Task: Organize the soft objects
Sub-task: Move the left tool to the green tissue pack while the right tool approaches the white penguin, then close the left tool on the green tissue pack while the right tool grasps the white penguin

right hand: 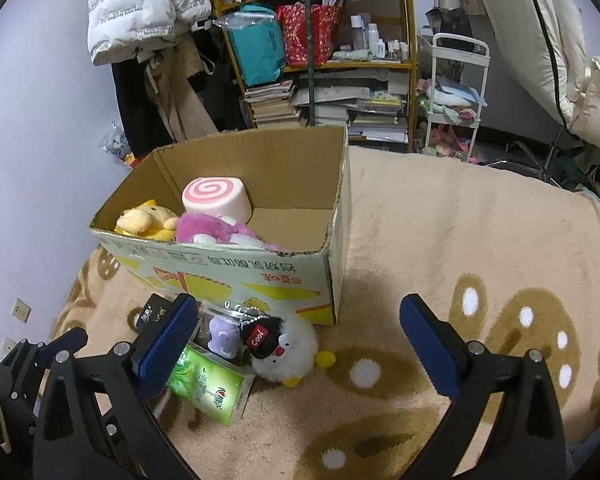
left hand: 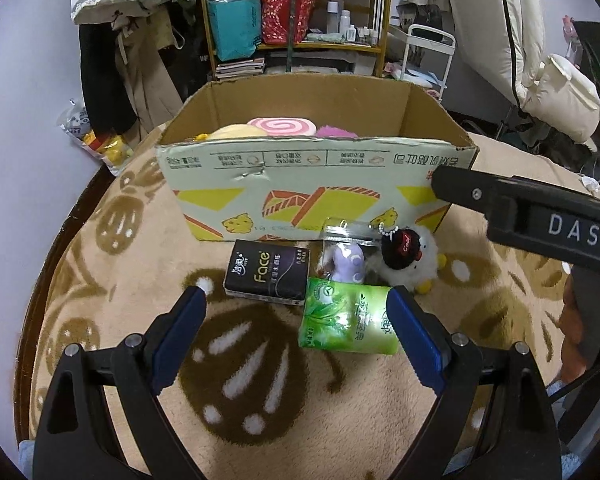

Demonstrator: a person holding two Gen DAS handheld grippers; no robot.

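Nearest, we log our left gripper [left hand: 296,312] and right gripper [right hand: 296,332], both spread, empty, over the fleecy beige blanket [left hand: 340,420]. Next: glossy green tissue pack [left hand: 346,320], matte black tissue pack [left hand: 266,276], fluffy white chick plush [left hand: 410,258]. Beyond: open cardboard box [left hand: 316,192] holding a pink-swirl foam roll [right hand: 216,198].

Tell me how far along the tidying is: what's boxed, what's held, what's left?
Boxed: the yellow plush, pink swirl cushion and purple plush sit in the cardboard box. Held: nothing; both jaws open. Left on the blanket: black tissue pack, green tissue pack, bagged purple toy, white chick.
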